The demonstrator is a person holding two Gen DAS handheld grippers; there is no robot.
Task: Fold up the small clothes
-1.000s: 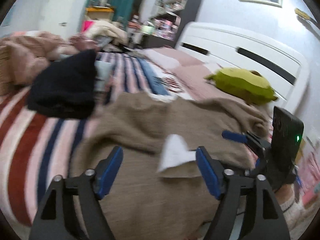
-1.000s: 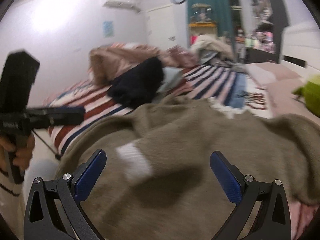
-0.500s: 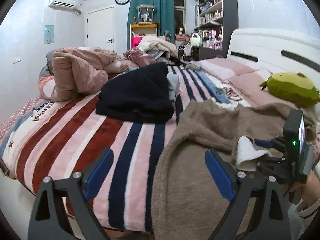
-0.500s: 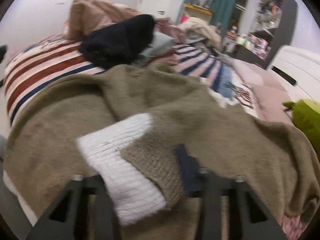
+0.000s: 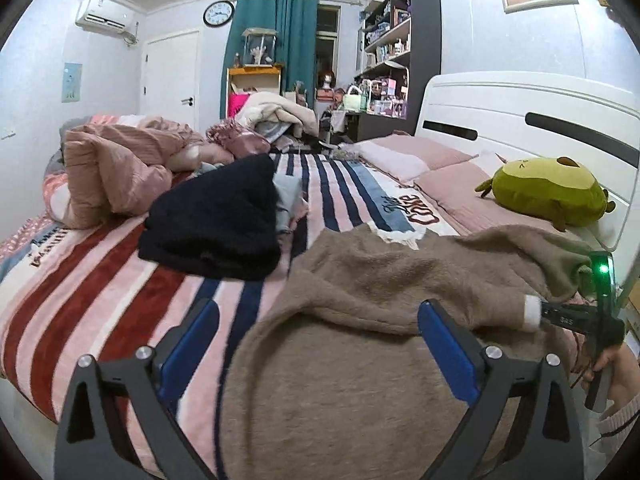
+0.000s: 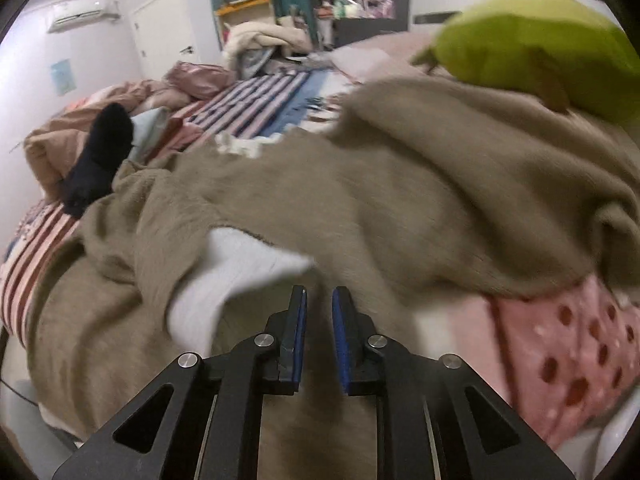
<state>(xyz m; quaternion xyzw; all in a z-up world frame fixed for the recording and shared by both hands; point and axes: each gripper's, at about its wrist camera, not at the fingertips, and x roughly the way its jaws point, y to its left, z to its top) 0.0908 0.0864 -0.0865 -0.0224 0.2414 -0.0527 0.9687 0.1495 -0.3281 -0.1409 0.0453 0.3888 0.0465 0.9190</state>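
Note:
A fuzzy tan sweater [image 5: 360, 320] with white ribbed cuffs lies spread on the striped bed. My left gripper [image 5: 320, 340] is open and empty, low over the sweater's near edge. In the left wrist view my right gripper [image 5: 560, 316] sits at the far right, at a white cuff [image 5: 532, 312]. In the right wrist view my right gripper [image 6: 319, 320] has its jaws nearly together on the tan sweater [image 6: 360, 200], just right of the white cuff [image 6: 224, 280]. The exact bit of cloth between the pads is blurred.
A black garment [image 5: 216, 224] lies on the striped blanket [image 5: 80, 300] left of the sweater. A pink duvet [image 5: 112, 168] is bunched at far left. A green plush [image 5: 548, 192] rests by the white headboard [image 5: 520, 120]. A pink dotted sheet [image 6: 560, 340] shows at the right.
My right gripper has closed from wide open onto the sweater by the white cuff and drawn it to the right. My left gripper has swung back and lowered, staying open.

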